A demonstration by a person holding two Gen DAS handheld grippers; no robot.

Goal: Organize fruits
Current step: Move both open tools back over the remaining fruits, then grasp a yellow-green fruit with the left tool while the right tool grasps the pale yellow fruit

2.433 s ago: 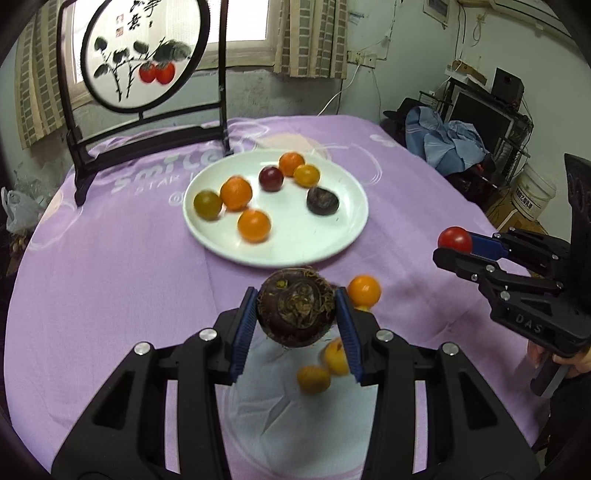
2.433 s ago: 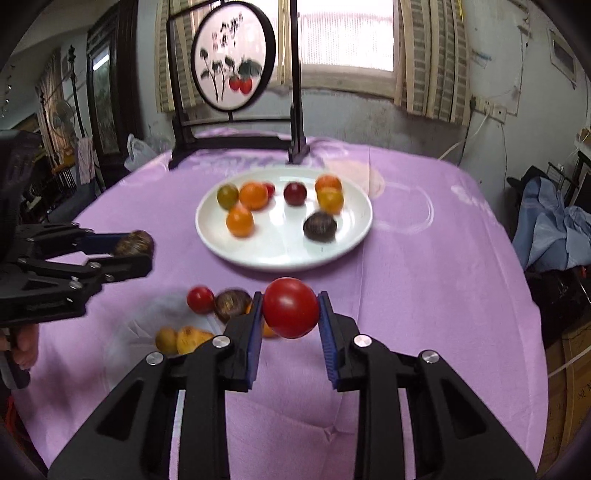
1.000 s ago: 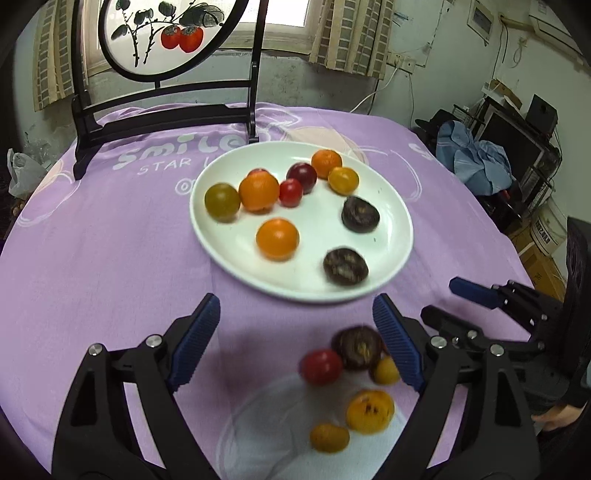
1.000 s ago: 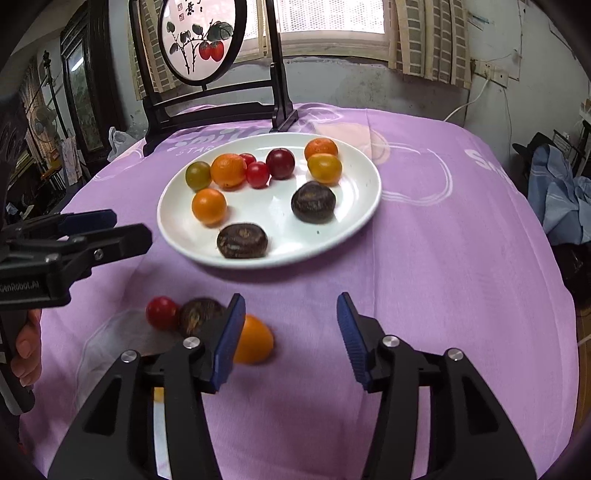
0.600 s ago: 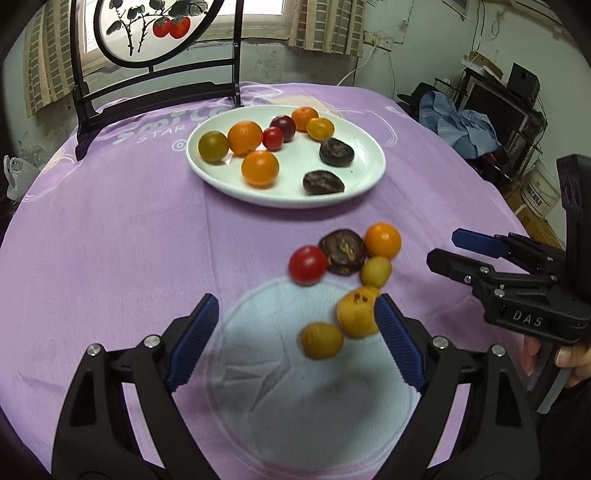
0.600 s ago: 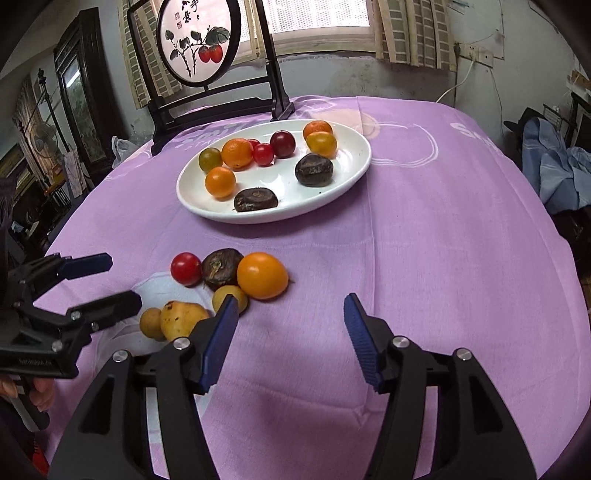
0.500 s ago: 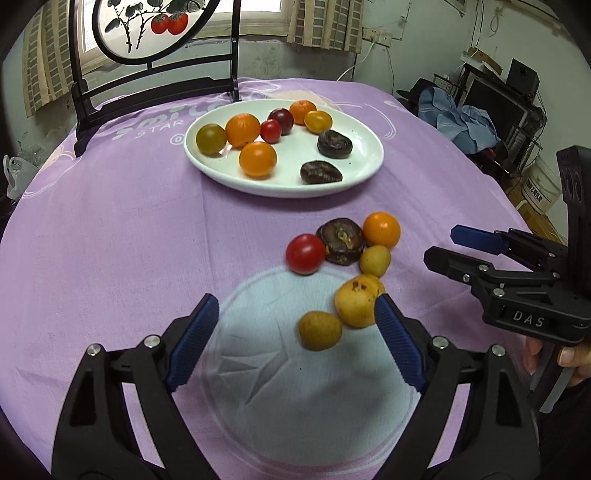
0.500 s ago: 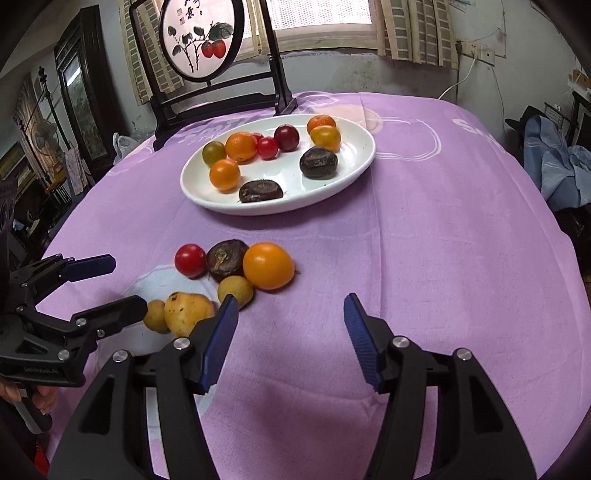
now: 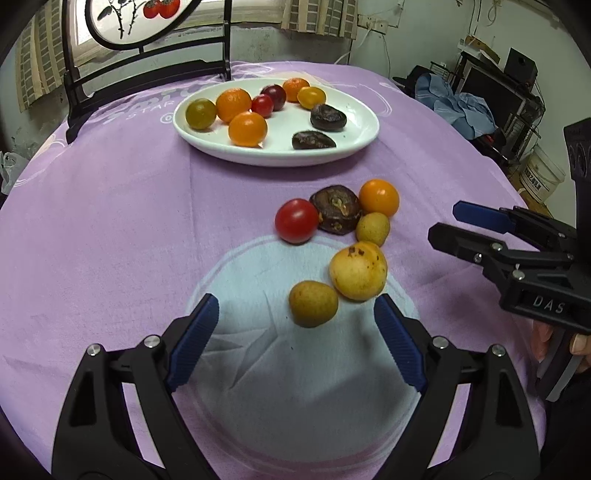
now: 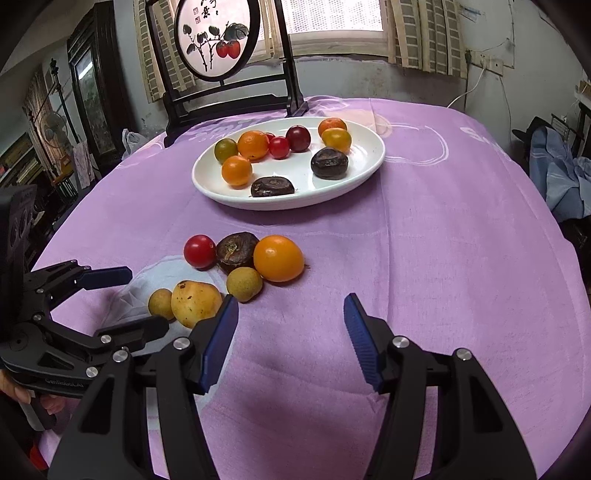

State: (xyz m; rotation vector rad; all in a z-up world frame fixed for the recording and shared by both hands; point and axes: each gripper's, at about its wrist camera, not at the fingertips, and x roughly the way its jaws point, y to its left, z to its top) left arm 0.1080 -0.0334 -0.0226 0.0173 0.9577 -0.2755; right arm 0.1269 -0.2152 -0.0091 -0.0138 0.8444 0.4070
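9 fruits on plate (image 10: 373, 155), 6 on cloth (image 10: 443, 258), both grippers empty

On the tablecloth (image 9: 110, 229), six loose fruits (image 9: 334, 216) cluster near the plate (image 9: 354, 146); the plate, holding nine fruits, lies before the far screen stand (image 10: 229, 99).

- A small red cherry tomato (image 10: 269, 136) on the white oval plate (image 10: 365, 166) sat mostly hidden behind the round orange tangerine (image 10: 253, 144) in the right wrist view.
- The round painted screen in its black wooden stand (image 9: 147, 22) was cut off by the top edge in the left wrist view.
- The black left gripper (image 10: 122, 300) covered the near side of the small yellow-brown longan (image 10: 161, 303).
- The hand on the black right gripper (image 9: 447, 222) ran off the right edge.
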